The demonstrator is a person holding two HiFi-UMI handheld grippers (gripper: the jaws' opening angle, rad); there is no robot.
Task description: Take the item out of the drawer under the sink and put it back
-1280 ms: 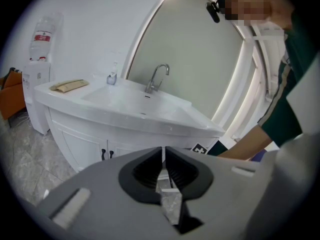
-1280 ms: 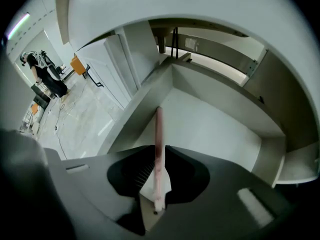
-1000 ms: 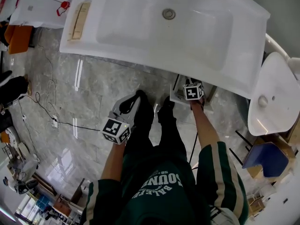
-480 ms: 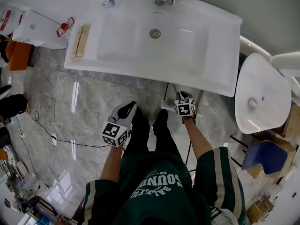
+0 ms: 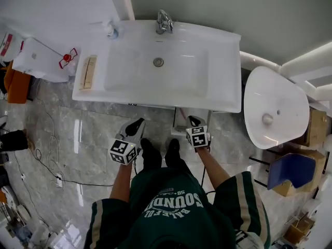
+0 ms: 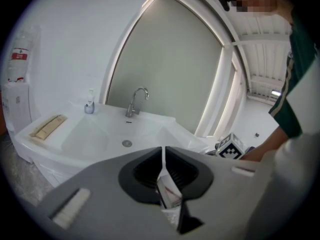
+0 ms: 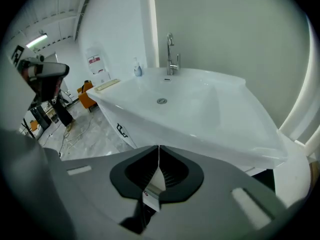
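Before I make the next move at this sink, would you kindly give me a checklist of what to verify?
1. Right gripper free: ok; its jaws have just been closing and now meet with nothing between them.
2. Left gripper free: ok; jaws together, nothing held.
3. Drawer shut: cannot tell; the sink overhangs it.
4. Item put back: cannot tell; it shows in no view.
5. Both grippers clear of the sink's front edge: ok; they are in front of it, not touching.
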